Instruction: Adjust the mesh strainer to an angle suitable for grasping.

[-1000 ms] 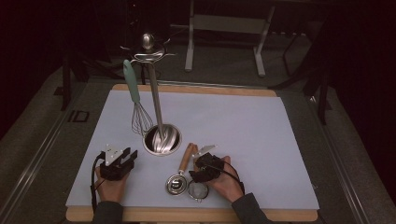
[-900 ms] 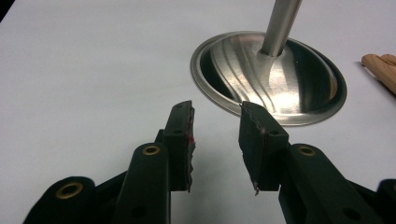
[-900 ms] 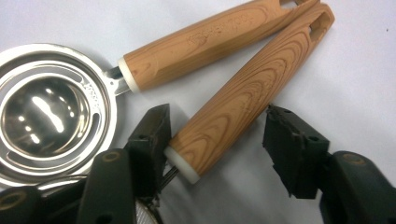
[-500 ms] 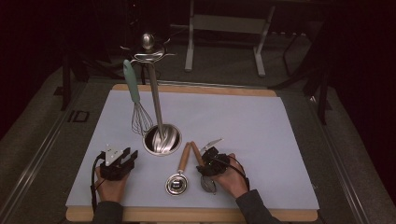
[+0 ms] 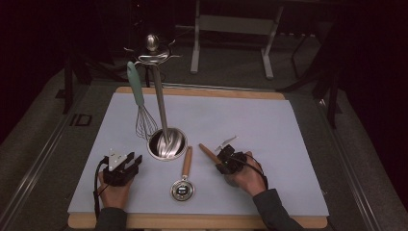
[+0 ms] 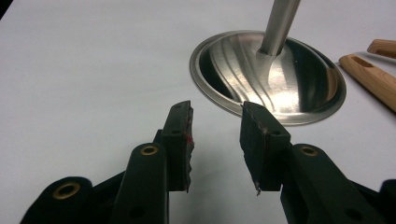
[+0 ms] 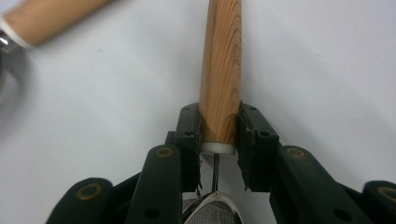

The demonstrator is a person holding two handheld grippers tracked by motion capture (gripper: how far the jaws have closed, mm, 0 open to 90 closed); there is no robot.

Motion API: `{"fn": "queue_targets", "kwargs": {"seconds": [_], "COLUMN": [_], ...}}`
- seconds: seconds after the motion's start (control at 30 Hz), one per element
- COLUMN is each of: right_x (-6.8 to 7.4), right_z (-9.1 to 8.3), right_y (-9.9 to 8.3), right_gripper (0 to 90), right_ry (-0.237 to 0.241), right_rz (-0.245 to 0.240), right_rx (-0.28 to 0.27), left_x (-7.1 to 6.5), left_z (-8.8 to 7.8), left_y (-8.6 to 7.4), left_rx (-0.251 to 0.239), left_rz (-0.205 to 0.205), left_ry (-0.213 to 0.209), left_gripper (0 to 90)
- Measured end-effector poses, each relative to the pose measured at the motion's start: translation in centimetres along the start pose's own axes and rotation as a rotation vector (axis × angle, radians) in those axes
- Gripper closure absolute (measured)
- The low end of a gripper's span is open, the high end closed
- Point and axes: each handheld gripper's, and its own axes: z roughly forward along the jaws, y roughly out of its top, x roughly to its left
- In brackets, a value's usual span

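Sitting at near-left of worktop [image 5: 269, 125]: left tongs [image 5: 126, 166], held in a hand [image 5: 113, 192]. Jaws standing apart w/ nothing between, pads [image 6: 180, 133] hovering just short of the stand's round steel base [image 6: 268, 74]. Pointing toward that base in left gripper view, steel pole [image 6: 279, 23] rising from its middle.

Clamping a wooden handle [image 7: 221, 70]: right tongs [image 7: 218, 128], jaws pressing on both sides of it near its white collar end. Showing below the collar in right gripper view: thin wire stem and a bit of fine mesh w/ steel rim [image 7: 212, 210], so looking like a small strainer; mesh end lying under the hand in high view, can't tell more. Handle angling up-left from right tongs [image 5: 226, 156] across the mat, tip pointing toward the base.

Lying between the two tongs: second wooden-handled utensil [image 5: 184, 175], round metal head toward the near edge, handle pointing at the base, not touching the gripped handle.

Hanging from the top hooks of the utensil stand [image 5: 159, 91]: whisk w/ pale green handle [image 5: 139, 103], wires hanging just left of the pole above the base.

Covering the wooden worktop: pale mat.
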Motion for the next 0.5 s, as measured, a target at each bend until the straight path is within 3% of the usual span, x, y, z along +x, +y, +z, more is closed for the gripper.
{"fn": "queue_targets", "kwargs": {"seconds": [0.27, 0.43, 0.5], "right_x": [-0.72, -0.86, -0.71], "right_z": [-0.48, -0.41, -0.42], "right_y": [0.11, 0.66, 0.84], "right_gripper": [63.1, 63.8, 65.2], "right_ry": [0.103, 0.198, 0.208], "right_rz": [0.046, 0.082, 0.078], "right_rx": [-0.033, -0.026, -0.019], "left_x": [-0.02, 0.00, -0.02], "left_z": [-0.01, -0.01, 0.00], "left_y": [-0.02, -0.02, -0.02], "left_rx": [-0.002, -0.002, -0.001], "left_rz": [0.000, -0.001, 0.000], "left_ry": [0.003, 0.003, 0.003], "left_gripper": [63.9, 63.8, 63.9]}}
